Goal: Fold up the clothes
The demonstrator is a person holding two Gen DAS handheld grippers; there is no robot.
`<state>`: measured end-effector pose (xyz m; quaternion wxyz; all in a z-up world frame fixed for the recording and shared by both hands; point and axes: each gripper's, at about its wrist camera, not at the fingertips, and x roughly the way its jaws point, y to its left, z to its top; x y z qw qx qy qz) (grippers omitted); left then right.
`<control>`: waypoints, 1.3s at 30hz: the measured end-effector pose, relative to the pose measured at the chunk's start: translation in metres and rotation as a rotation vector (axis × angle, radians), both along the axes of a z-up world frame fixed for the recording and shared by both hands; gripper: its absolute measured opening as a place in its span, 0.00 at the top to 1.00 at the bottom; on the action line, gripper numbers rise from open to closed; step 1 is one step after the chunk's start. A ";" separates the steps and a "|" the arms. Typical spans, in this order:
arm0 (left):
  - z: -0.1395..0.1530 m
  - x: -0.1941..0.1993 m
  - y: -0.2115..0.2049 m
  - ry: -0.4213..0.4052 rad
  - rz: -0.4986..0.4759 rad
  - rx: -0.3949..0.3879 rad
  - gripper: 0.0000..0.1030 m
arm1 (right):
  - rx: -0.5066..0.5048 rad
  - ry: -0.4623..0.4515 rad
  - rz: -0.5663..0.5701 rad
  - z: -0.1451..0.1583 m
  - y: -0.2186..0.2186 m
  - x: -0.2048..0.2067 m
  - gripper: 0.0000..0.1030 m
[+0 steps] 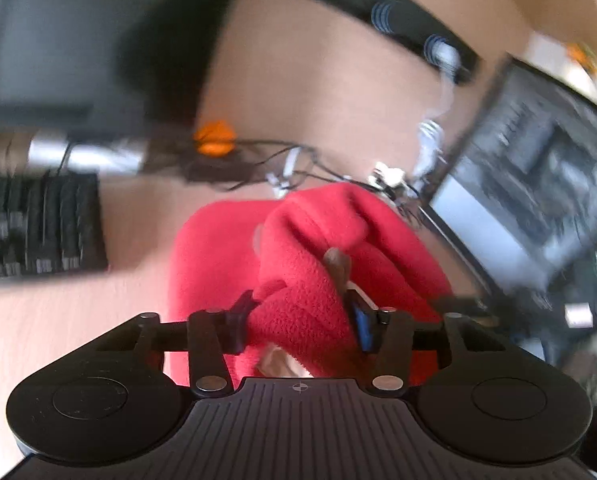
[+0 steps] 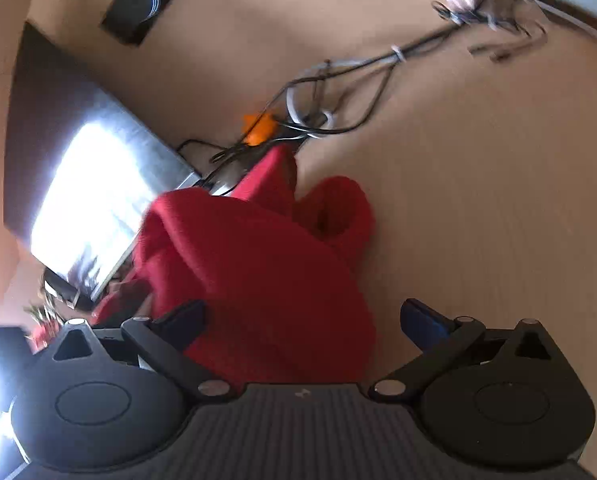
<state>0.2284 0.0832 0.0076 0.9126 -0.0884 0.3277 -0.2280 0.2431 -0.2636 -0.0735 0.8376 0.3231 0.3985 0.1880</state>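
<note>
1. Left gripper [image 1: 300, 322], nearest in the left wrist view: fingers closed part-way, pinching a bunched fold of red fleece garment [image 1: 310, 264] between the pads.
2. Right gripper [image 2: 302, 320], nearest in the right wrist view: fingers spread wide, gripping nothing; red cloth [image 2: 258, 264] lying in the gap, touching neither pad clearly.
3. Garment heaped and crumpled on a light wooden table [image 2: 478, 200], one sleeve-like lobe trailing toward the far side.
4. Beyond the garment: tangle of dark cables [image 2: 326, 92] with a small orange object [image 1: 214, 143] among them.
5. Farther off: black keyboard [image 1: 38, 228] at left, lit monitor [image 1: 538, 168] at right, both blurred.
</note>
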 end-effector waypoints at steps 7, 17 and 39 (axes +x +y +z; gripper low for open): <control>-0.001 -0.047 0.018 0.043 0.055 0.093 0.61 | -0.065 -0.124 0.122 0.030 0.039 0.020 0.00; -0.025 -0.046 0.037 0.102 0.156 0.135 0.46 | -0.509 -0.328 0.414 0.059 0.136 0.025 0.00; -0.027 -0.008 -0.019 0.204 0.135 0.243 0.02 | -0.808 -0.161 0.216 0.022 0.134 0.073 0.00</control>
